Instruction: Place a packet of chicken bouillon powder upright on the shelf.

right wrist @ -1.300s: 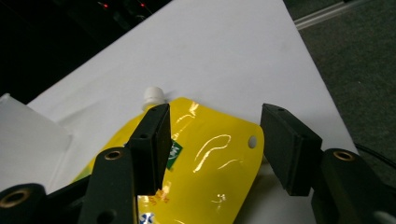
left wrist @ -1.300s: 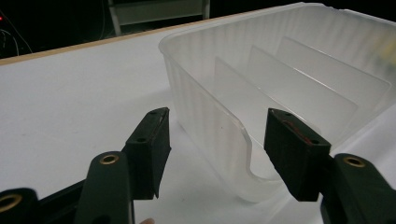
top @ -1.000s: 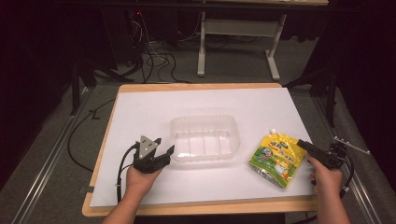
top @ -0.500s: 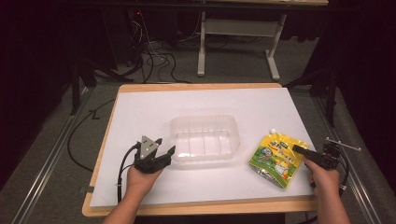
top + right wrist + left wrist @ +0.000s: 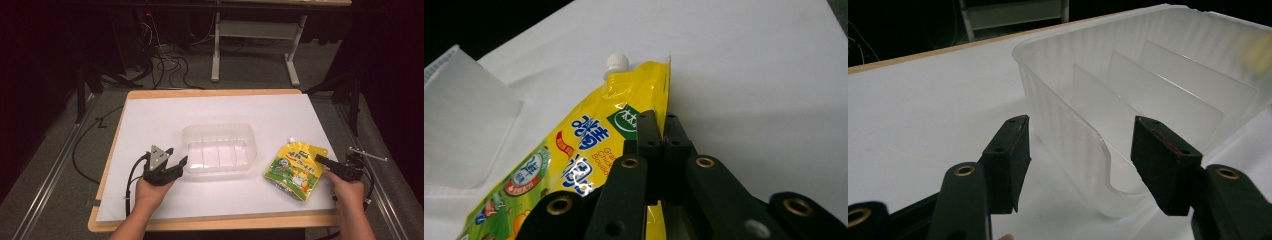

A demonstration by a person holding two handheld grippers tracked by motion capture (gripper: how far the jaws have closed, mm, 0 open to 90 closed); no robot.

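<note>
right jaws pinch the pouch edge, left jaws straddle the tub corner

the yellow spout pouch (image 5: 296, 170) lies flat on the white table top (image 5: 150, 120), just beside the clear plastic tub (image 5: 218, 148). in the right gripper view the right gripper (image 5: 658, 131) has its jaws closed together on the pouch's side seam, below the white cap (image 5: 616, 62); the printed face spreads to the left of the fingers, bare table to their right

the pouch looks soft and glossy, likely to sag and slip, with liquid weight pulling away from a thin edge grip. the flat seam is a fair hold, but a bite nearer the stiff spout corner would probably carry it better

the left gripper (image 5: 1080, 150) stands wide apart, one finger outside the tub's near corner wall and the other over its inside, not yet pinching. the tub seems light, thin and springy, so its rim between the fingers is the sensible place, though it may flex or skid

against the earlier pictures, the right gripper has drawn back toward the table's right edge and the pouch has shifted slightly with it; the left gripper and tub sit as before
</note>
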